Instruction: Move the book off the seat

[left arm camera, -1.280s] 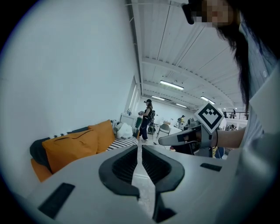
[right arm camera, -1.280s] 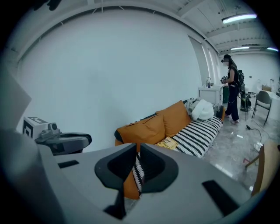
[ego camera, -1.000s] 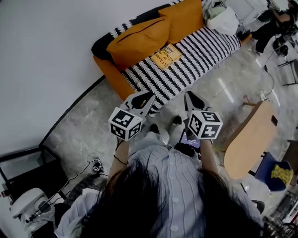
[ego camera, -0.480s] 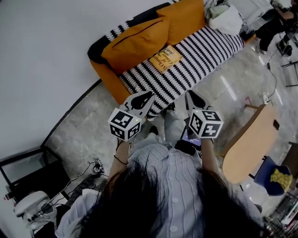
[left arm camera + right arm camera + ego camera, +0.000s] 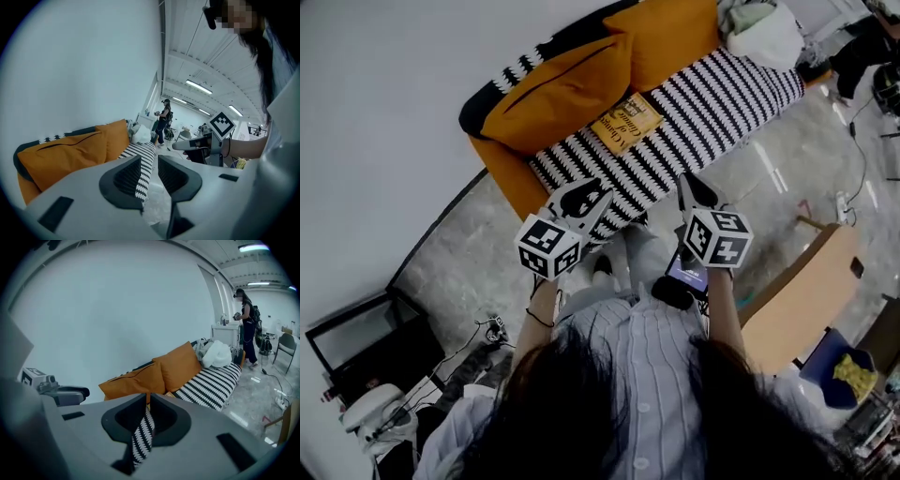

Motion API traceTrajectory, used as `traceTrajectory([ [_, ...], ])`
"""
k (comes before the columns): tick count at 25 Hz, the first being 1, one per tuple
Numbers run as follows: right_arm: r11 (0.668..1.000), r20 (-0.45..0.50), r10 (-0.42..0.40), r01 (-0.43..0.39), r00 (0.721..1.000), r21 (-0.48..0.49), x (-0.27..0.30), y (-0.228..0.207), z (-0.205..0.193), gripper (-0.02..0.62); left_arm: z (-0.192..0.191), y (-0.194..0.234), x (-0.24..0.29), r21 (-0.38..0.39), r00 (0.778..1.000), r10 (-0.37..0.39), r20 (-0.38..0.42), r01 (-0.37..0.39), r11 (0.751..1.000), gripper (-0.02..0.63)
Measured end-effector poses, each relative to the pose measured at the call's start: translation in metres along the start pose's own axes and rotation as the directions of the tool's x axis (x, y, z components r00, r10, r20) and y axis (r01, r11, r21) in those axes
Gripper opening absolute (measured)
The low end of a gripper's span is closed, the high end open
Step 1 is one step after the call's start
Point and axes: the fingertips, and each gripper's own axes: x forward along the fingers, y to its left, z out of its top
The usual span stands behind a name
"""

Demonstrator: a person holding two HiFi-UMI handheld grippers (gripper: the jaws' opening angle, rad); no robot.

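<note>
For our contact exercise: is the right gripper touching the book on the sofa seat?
Apart. The head view shows striped seat cover between the right gripper and the book.

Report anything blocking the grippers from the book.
Nothing visible does. The book lies uncovered on the striped seat; only bare seat separates it from the left gripper, whose empty jaws have just been opening, and the right gripper.

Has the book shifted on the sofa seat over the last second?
No. The book still lies on the striped seat, at the foot of the same orange cushion as before.
</note>
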Motion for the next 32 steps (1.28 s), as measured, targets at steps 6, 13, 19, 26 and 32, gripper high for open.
traceTrajectory([
  [6,1.0,-0.052,0.01,-0.01,0.999,-0.002,0.044,-0.037,0.001,0.038,-0.011,0.028,0.038,-0.05,0.998,0.02,-0.057,-0.023,0.998,0.11],
  [13,0.999,-0.132,0.03,-0.035,0.991,-0.04,0.104,-0.073,-0.012,0.038,-0.048,0.07,0.076,-0.092,0.989,0.069,-0.133,-0.082,0.992,0.11],
  [19,0.998,-0.166,0.02,-0.029,0.986,-0.049,0.149,-0.107,-0.016,0.038,-0.077,0.107,0.114,-0.167,0.985,0.104,-0.139,-0.127,0.978,0.11],
  [26,0.997,-0.189,0.042,-0.055,0.981,-0.061,0.209,-0.132,-0.035,0.038,-0.13,0.144,0.152,-0.252,0.973,0.091,-0.212,-0.144,0.957,0.111],
  [32,0.987,-0.236,0.067,-0.098,0.97,-0.125,0.256,-0.154,-0.068,0.038,-0.177,0.178,0.172,-0.28,0.955,0.141,-0.26,-0.214,0.936,0.13],
])
